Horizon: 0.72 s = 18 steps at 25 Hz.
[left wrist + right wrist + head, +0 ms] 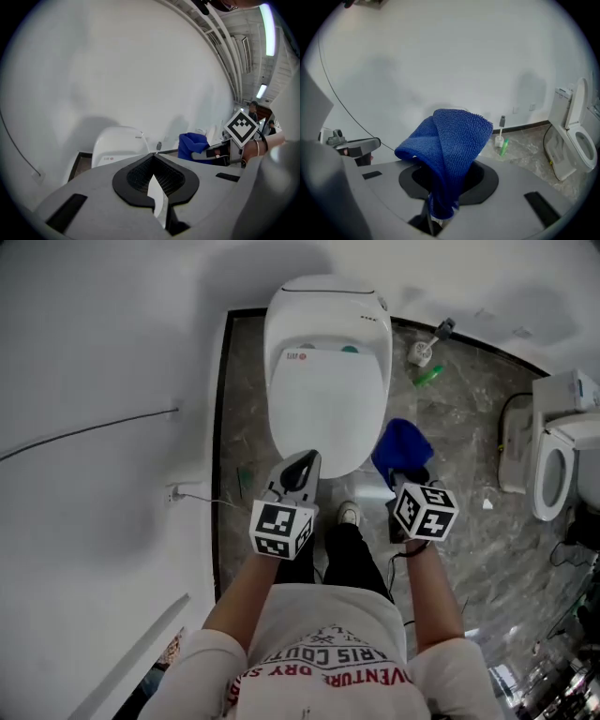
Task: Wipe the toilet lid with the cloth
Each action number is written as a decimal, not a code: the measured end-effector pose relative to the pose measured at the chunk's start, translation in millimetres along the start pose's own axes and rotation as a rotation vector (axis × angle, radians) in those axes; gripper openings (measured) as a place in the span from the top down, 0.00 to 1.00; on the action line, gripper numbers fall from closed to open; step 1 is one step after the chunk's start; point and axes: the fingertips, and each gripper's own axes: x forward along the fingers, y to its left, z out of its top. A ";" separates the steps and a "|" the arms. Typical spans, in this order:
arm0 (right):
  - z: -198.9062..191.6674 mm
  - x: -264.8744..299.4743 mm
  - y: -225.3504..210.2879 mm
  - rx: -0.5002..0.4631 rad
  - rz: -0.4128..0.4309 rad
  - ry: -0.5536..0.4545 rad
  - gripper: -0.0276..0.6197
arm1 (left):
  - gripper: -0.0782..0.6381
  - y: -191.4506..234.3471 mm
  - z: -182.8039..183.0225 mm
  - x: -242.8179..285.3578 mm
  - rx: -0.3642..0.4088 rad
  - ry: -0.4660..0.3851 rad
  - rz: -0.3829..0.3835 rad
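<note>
Wiping not yet begun: toilet lid [323, 413] down, no cloth on it. Right gripper [436, 211] jaws clamped on blue cloth [450, 145], held beside the bowl. Left gripper [302, 472] jaws together, empty, over lid's front edge
</note>
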 end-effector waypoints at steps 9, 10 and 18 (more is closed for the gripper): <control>147.8 -110.4 92.0 -0.164 0.021 -0.250 0.82 | 0.88 -9.1 182.2 -92.5 0.275 -0.263 -0.008; 162.2 -121.8 98.9 -0.188 0.016 -0.284 0.82 | 0.88 -9.3 197.6 -101.4 0.285 -0.284 -0.006; 214.6 -187.3 149.0 -0.299 -0.035 -0.496 0.82 | 0.88 13.0 254.3 -172.7 0.229 -0.432 -0.009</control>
